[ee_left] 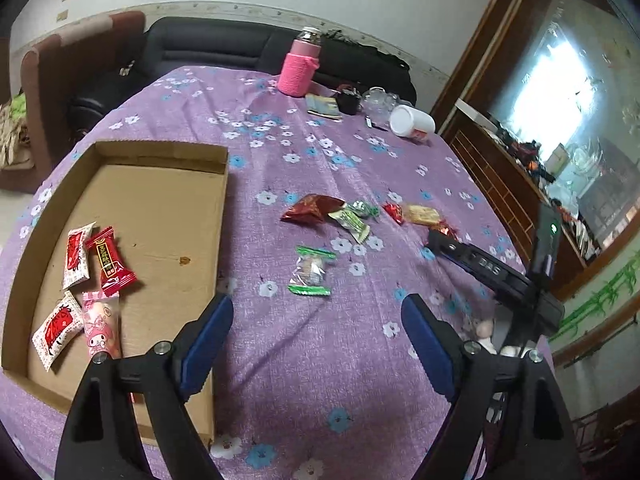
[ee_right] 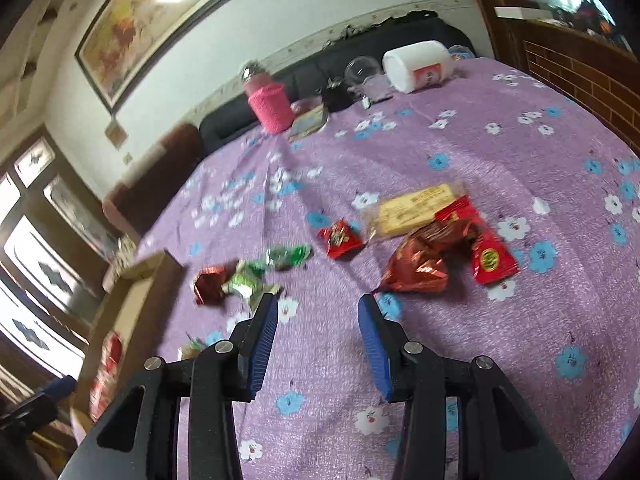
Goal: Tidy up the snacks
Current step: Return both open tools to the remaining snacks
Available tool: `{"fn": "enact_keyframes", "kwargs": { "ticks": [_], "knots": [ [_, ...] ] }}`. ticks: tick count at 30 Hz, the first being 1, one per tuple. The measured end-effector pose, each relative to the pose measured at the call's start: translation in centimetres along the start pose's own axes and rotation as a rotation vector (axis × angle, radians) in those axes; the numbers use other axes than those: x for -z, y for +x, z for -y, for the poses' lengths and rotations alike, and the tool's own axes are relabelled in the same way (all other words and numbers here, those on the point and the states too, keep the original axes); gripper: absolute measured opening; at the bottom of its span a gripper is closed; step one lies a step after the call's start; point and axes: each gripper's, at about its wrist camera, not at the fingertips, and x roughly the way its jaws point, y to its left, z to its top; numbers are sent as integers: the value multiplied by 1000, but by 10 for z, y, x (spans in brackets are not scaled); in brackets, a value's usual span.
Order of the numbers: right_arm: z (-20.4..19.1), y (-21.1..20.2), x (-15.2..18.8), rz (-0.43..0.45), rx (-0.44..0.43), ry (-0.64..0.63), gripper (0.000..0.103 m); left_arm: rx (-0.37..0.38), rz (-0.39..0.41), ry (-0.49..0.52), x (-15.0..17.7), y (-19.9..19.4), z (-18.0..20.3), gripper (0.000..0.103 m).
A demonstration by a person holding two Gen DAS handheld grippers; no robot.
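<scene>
Just ahead of the wide-open, empty left claw (ee_left: 316, 312) lies a clear green-ended candy wrapper (ee_left: 312, 270). Light and crinkly; pinch its middle. Right claw (ee_right: 318, 308) gapes partly, empty.

The left claw (ee_left: 318, 316) tilts downward with its blue pads (ee_left: 208, 344) spread wide and nothing between them. The right claw (ee_right: 318, 312) also tilts downward, its pads (ee_right: 262, 344) set moderately apart, gripping nothing. In the left view the right claw's black body shows at the right edge.
</scene>
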Motion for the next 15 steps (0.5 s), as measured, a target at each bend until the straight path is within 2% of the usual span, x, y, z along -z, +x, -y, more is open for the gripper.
{"fn": "enact_keyframes", "kwargs": {
  "ticks": [3, 8, 10, 12, 15],
  "knots": [
    [2, 1, 1, -18, -30, 27, 45, 4, -15, 2, -5, 11, -1, 85],
    [-4, 6, -2, -53, -74, 33, 45, -20, -84, 78, -11, 51, 14, 83],
    [-10, 11, -6, -95, -120, 38, 45, -37, -93, 105, -15, 67, 22, 83],
    [-21, 24, -12, -161, -151, 1, 45, -66, -113, 140, -18, 85, 27, 83],
    [-47, 51, -20, -226, -132, -113, 45, -100, -134, 156, -22, 107, 28, 81]
  ]
}}
